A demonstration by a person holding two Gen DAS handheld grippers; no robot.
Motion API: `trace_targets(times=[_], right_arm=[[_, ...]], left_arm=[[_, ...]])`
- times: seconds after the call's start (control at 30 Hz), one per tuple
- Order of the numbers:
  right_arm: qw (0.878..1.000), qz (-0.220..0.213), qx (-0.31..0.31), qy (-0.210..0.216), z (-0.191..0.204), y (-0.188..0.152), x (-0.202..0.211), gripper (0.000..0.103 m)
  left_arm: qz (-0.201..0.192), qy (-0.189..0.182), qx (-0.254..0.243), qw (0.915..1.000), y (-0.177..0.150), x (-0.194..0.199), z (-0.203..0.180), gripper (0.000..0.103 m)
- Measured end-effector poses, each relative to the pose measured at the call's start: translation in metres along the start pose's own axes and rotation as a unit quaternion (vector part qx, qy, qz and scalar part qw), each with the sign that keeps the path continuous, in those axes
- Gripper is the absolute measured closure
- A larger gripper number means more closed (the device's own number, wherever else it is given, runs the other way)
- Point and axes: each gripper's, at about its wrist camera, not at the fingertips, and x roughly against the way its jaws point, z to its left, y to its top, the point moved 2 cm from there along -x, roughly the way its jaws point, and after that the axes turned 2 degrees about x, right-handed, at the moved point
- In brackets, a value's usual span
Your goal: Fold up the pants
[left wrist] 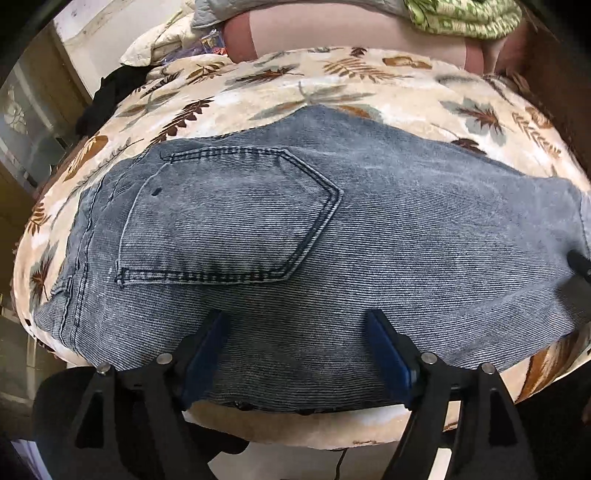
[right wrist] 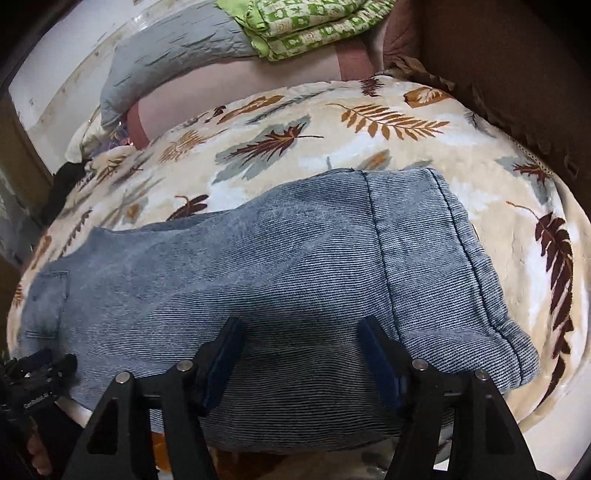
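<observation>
Below my left tongs (left wrist: 295, 328) lie the pants (left wrist: 295, 229), blue denim folded flat, their back pocket (left wrist: 229, 218) ahead and left of the fingers. Both blue pads stand apart and released, with cloth under the gap but nothing pinched. My right tongs (right wrist: 299, 334) are likewise released, poised over the hem end (right wrist: 443, 266) of the same pants, which lies ahead and to their right. The near edge of the denim is hidden behind the black finger frames in both views. At the far right of the left view, a dark blurred tip (left wrist: 580, 260) touches the cloth; it is probably my other tool, though I cannot be sure. At the lower left of the right view, the left tool's black body (right wrist: 33, 376) is cut off by the frame.

Beneath the pants is a cream blanket (right wrist: 295, 140) printed with brown and grey leaves. Beyond both tongs sit a pink pillow (left wrist: 351, 35), a grey quilted cushion (right wrist: 173, 55) and a green patterned bundle (right wrist: 317, 26). A brown headboard (right wrist: 498, 55) rises beyond, to the right.
</observation>
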Motion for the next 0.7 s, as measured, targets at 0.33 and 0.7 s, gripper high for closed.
trace_targets(times=[0.33, 0.7], right_arm=[[0.999, 0.0, 0.048, -0.019, 0.022, 0.0, -0.009, 0.006], [0.998, -0.062, -0.004, 0.033, 0.004, -0.003, 0.026, 0.005]], left_arm=[[0.049, -0.04, -0.028, 0.9977, 0.001, -0.012, -0.003, 0.003], [0.035, -0.025, -0.028, 0.9987, 0.016, 0.005, -0.004, 0.003]])
